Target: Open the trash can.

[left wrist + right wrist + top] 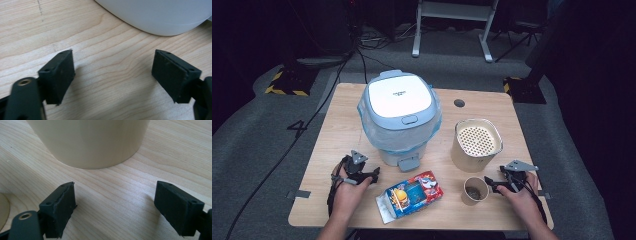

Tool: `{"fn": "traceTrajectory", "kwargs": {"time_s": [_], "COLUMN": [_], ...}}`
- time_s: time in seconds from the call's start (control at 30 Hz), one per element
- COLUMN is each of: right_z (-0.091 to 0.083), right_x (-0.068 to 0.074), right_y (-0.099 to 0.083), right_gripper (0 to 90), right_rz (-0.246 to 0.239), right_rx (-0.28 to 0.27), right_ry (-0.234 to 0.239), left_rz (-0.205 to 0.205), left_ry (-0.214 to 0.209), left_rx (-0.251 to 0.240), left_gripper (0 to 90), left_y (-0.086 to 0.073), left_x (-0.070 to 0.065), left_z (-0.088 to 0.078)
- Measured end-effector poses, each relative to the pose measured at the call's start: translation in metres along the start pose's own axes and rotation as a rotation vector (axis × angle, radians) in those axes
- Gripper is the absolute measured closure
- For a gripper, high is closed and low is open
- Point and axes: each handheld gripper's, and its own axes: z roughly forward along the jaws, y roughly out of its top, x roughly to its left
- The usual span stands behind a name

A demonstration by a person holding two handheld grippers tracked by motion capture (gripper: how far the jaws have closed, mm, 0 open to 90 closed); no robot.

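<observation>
A white bin with a pale blue lid (399,115), lined with a clear bag, stands mid-table. Its white base (160,15) rises ahead in the left gripper view. My left gripper (373,175) rests low at the front left, pointing toward the bin, jaws open (113,72) over bare wood. A colourful carton (411,195) lies flat at the front centre. A cream tub with a perforated insert (476,145) stands at the right, close ahead (92,142) in the right gripper view. My right gripper (490,184) sits beside a paper cup (475,191), open (115,205) with nothing between its pads.
The wooden table (342,125) has a round cable hole (459,103) at the back right. The bin's foot pedal (408,162) juts toward the carton. Grey carpet, cables and stand legs surround the table.
</observation>
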Motion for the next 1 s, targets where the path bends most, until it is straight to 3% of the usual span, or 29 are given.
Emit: {"fn": "traceTrajectory", "kwargs": {"time_s": [0.13,0.23,0.33,0.53,1.0], "right_z": [0.0,0.0,0.0,-0.001,-0.001], "right_x": [0.0,0.0,0.0,-0.003,-0.003], "right_y": [0.0,0.0,0.0,-0.001,-0.001], "right_gripper": [17.4,17.4,17.7,19.7,19.7], "right_rz": [-0.001,-0.001,-0.002,-0.005,-0.005], "right_rx": [0.0,0.0,-0.001,-0.004,-0.004], "right_ry": [0.0,0.001,0.001,0.012,0.012], "left_rz": [0.007,0.006,0.036,0.043,0.084], "left_ry": [-0.007,-0.003,-0.018,-0.061,-0.146], "left_rx": [-0.004,-0.007,0.027,-0.014,-0.073], "left_gripper": [22.3,31.5,39.1,41.5,41.3], "left_y": [-0.001,0.0,0.003,0.008,0.032], "left_x": [0.002,0.005,0.009,0.015,0.015], "left_z": [-0.001,-0.002,-0.007,-0.022,-0.059]}}
